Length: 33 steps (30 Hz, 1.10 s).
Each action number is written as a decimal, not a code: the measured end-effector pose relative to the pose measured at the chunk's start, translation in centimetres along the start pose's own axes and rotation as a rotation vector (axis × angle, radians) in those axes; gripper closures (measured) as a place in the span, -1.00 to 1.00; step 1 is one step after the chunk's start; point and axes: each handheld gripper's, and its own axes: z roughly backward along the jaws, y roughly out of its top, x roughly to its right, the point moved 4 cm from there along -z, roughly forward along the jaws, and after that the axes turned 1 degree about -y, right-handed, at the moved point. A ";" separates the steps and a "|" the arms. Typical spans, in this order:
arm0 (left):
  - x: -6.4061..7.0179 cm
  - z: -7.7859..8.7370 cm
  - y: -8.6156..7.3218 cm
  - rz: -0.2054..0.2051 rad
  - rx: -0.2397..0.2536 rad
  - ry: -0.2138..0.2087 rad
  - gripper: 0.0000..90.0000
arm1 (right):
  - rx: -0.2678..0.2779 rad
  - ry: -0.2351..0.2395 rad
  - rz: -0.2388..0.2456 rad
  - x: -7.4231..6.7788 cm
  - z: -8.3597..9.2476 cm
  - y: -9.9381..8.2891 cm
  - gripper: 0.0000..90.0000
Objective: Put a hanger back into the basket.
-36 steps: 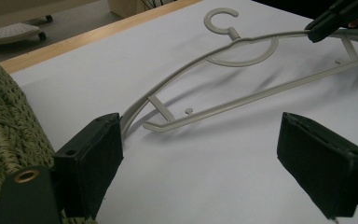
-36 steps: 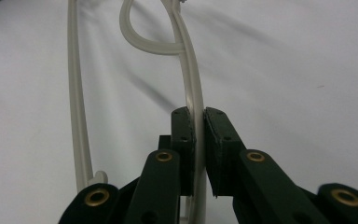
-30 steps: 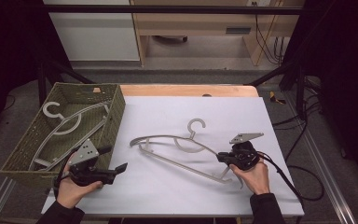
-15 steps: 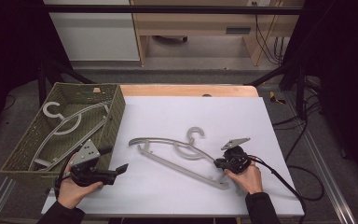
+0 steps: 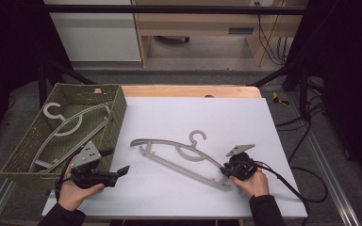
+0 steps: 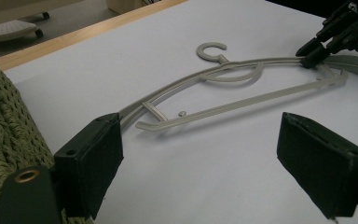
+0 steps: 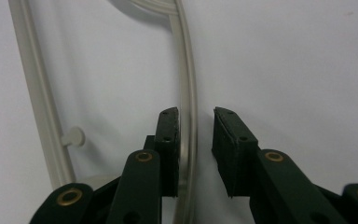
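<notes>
A grey plastic hanger (image 5: 188, 170) lies flat on the white table top, hook pointing away from me. My right gripper (image 5: 225, 170) is at its right end. In the right gripper view the jaws (image 7: 196, 116) straddle the hanger's upper arm (image 7: 189, 93); the left pad touches it and a gap shows at the right pad, so this gripper is open. My left gripper (image 5: 118, 161) is held open near the table's front left, beside the basket. Its jaws (image 6: 198, 121) face the hanger (image 6: 235, 104), nothing between them, and the right gripper (image 6: 311, 55) shows beyond.
A green woven basket (image 5: 115, 117) stands at the table's left edge with another grey hanger (image 5: 66, 125) inside; its wall (image 6: 0, 126) is close to my left gripper. The right gripper's cable (image 5: 306, 188) loops off the table's right side. The white top (image 5: 193, 108) behind the hanger is bare.
Between one second and half a second ago the right gripper pulled the hanger left and toward me. Since then the hanger has lain still. The left gripper has stayed in place.
</notes>
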 end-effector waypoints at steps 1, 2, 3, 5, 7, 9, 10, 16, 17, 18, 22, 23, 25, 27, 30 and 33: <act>0.0 0.0 0.0 0.001 0.001 0.000 -0.69 | -0.011 -0.003 -0.011 -0.1 0.2 -0.2 0.63; 0.0 0.0 0.0 0.001 0.000 0.000 -0.69 | -0.022 -0.003 -0.018 -0.3 0.3 -0.3 0.65; 0.0 0.0 0.0 0.001 -0.001 0.001 -0.69 | -0.026 0.001 -0.007 -0.5 0.4 -0.4 0.69; 0.0 0.0 0.0 0.001 0.000 0.002 -0.69 | -0.038 -0.003 -0.022 -0.8 0.3 -0.3 0.75; 0.0 0.0 0.0 0.000 -0.001 0.002 -0.69 | -0.057 -0.009 -0.062 -0.9 0.3 -0.2 0.82; 0.0 0.0 0.0 0.000 -0.002 0.002 -0.69 | -0.069 0.000 -0.081 -0.7 0.3 -0.1 0.83; 0.0 0.0 0.0 -0.001 -0.003 0.002 -0.69 | -0.067 0.002 -0.081 -0.8 0.3 0.0 0.83; -0.1 0.1 0.0 0.002 0.000 0.006 -0.69 | -0.058 0.009 -0.101 -0.6 0.4 0.3 0.85; -0.2 0.1 0.0 0.000 -0.002 0.006 -0.69 | -0.044 0.019 -0.101 -0.5 0.6 0.4 0.85; -0.2 0.1 0.0 0.000 -0.002 0.008 -0.69 | -0.035 0.021 -0.114 -0.5 0.9 0.5 0.85; 0.0 0.0 0.1 0.001 -0.001 0.006 -0.69 | 0.023 0.041 -0.095 -0.2 1.8 0.8 0.85; 0.0 0.0 0.1 -0.001 -0.001 0.006 -0.69 | 0.032 0.037 -0.084 -0.1 2.0 0.8 0.85; 0.0 0.0 0.2 -0.004 -0.005 0.005 -0.69 | 0.054 0.038 -0.078 -0.2 2.3 1.0 0.85; 0.0 0.0 0.2 -0.005 -0.004 0.005 -0.69 | 0.058 0.048 -0.061 -0.3 2.7 1.2 0.85; 0.0 0.0 0.5 -0.009 -0.003 0.004 -0.68 | 0.080 0.059 -0.042 -0.5 3.2 1.4 0.85; 0.0 -0.2 0.9 -0.019 -0.010 0.002 -0.67 | 0.100 0.081 -0.029 -0.8 3.9 1.8 0.85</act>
